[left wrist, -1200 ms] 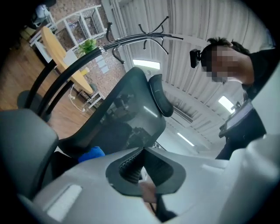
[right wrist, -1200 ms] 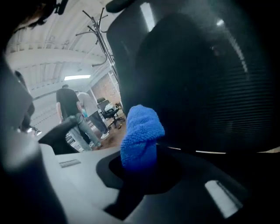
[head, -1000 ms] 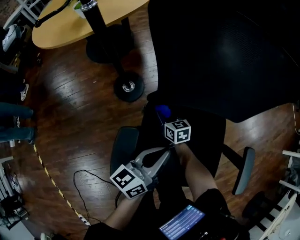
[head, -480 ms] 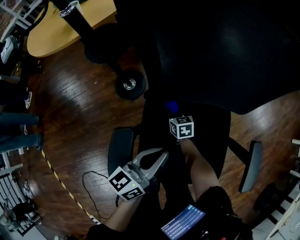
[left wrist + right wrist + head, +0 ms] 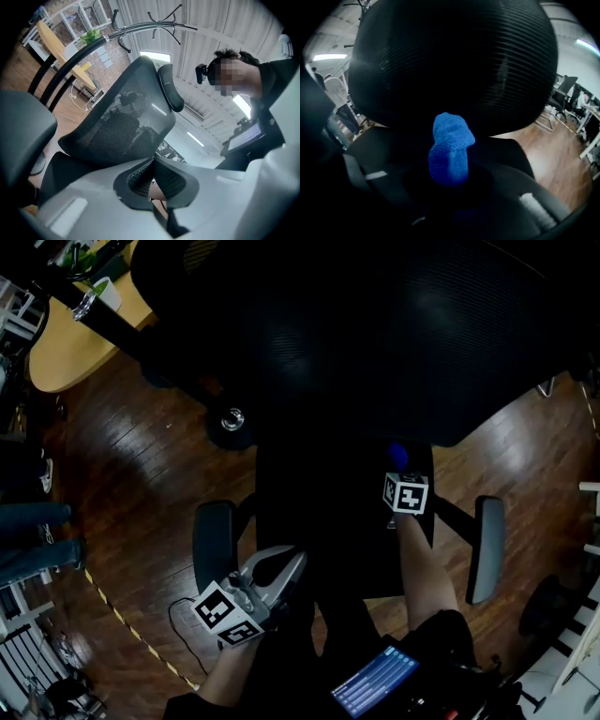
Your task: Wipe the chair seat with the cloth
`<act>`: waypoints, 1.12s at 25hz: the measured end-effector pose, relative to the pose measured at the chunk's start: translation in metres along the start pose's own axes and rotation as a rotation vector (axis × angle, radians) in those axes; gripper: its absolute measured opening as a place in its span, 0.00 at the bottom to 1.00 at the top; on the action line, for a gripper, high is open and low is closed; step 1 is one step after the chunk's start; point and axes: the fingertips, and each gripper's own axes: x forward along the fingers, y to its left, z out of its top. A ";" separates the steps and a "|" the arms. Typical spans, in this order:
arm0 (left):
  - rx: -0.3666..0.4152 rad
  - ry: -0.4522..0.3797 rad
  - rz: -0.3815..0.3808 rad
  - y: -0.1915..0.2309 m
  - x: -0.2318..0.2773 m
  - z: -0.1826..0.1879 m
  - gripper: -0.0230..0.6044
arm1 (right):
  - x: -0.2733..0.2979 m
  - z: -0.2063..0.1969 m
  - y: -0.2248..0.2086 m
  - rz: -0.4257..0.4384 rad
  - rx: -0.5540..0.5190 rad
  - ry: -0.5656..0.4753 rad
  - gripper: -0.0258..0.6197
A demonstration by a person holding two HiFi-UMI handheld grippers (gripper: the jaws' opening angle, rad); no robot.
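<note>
**While the cloth sits at the back of the seat, the wipe looks part done**

Seen from above, a black office chair fills the view, and its seat (image 5: 319, 512) is the landmark for what follows; the wide mesh backrest (image 5: 375, 343) rises behind the seat. The right gripper (image 5: 450, 176) is over the seat's back right part, jaws clamped on a bunched blue cloth (image 5: 449, 145); the cloth points toward the foot of the backrest. Whether the cloth presses on the seat or hangs just above it cannot be told; everything there is very dark. The left gripper (image 5: 151, 165) is at the seat's front left corner, near the left armrest (image 5: 214, 545); its jaws are drawn together at the tips with nothing between them, and it takes no part in the wiping.

As a judgement, the step in hand is the wiping stroke itself, at its far end by the backrest. The next move likely calls for pressing the cloth flat to the seat and drawing it toward the front edge; it should keep clear of the backrest and the right armrest. The bunched cloth offers only a small face, so several passes may be needed.

As for containers, only one shows; far behind and to the left of the seat, a small white pot (image 5: 101, 292) on a yellow table (image 5: 56, 352) holds green leaves.
</note>
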 end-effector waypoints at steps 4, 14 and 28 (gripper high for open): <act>0.002 0.012 -0.028 -0.006 0.004 -0.003 0.02 | -0.022 -0.011 -0.062 -0.115 0.076 -0.018 0.10; 0.003 -0.003 -0.044 -0.006 0.000 0.000 0.02 | -0.032 -0.007 -0.069 -0.090 0.085 -0.063 0.10; -0.010 -0.091 -0.039 -0.010 -0.021 0.013 0.02 | -0.002 -0.014 0.272 0.385 -0.131 -0.088 0.10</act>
